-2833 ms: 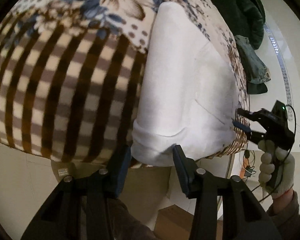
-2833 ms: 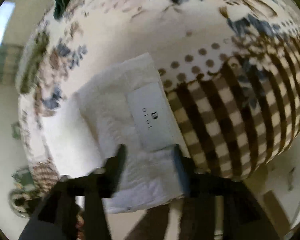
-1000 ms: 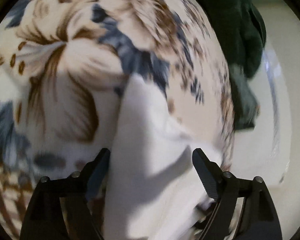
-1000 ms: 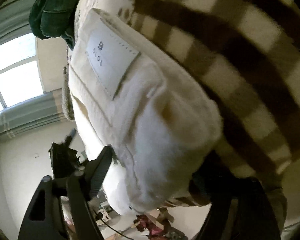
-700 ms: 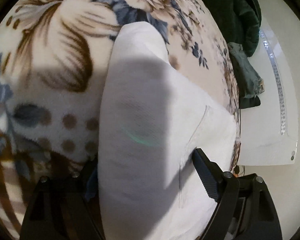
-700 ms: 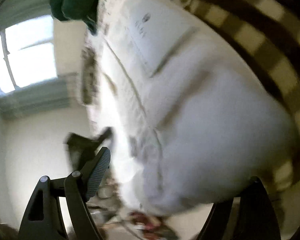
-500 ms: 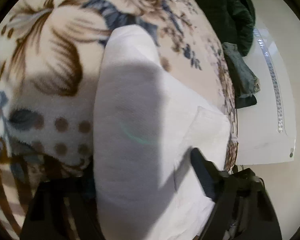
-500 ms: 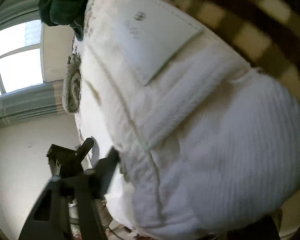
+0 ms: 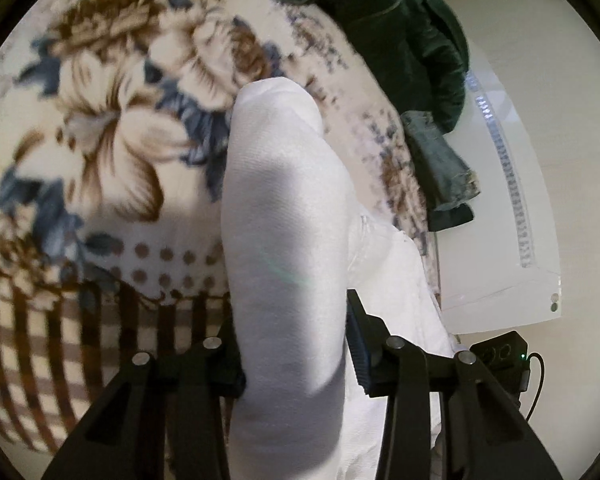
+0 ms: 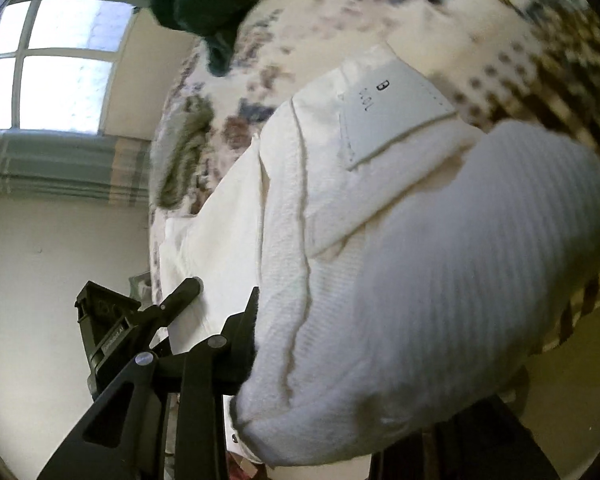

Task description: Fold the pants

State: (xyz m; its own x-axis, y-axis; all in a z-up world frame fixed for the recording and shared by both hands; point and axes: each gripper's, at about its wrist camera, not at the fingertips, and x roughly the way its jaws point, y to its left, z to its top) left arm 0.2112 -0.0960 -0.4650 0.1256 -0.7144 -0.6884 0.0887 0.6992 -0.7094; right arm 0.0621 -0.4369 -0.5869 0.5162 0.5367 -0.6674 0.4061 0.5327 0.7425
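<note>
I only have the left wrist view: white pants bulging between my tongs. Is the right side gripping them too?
Observer: Yes, the right tongs are clamped on a thick folded bundle of the white pants.
Operator: Which part of the pants is it?
Observer: The waistband end; a pale label patch lies just beyond the bundle, face up.
Operator: Anything behind that I can't see?
Observer: A bright window on the far wall, past the edge of the flowered blanket.
</note>
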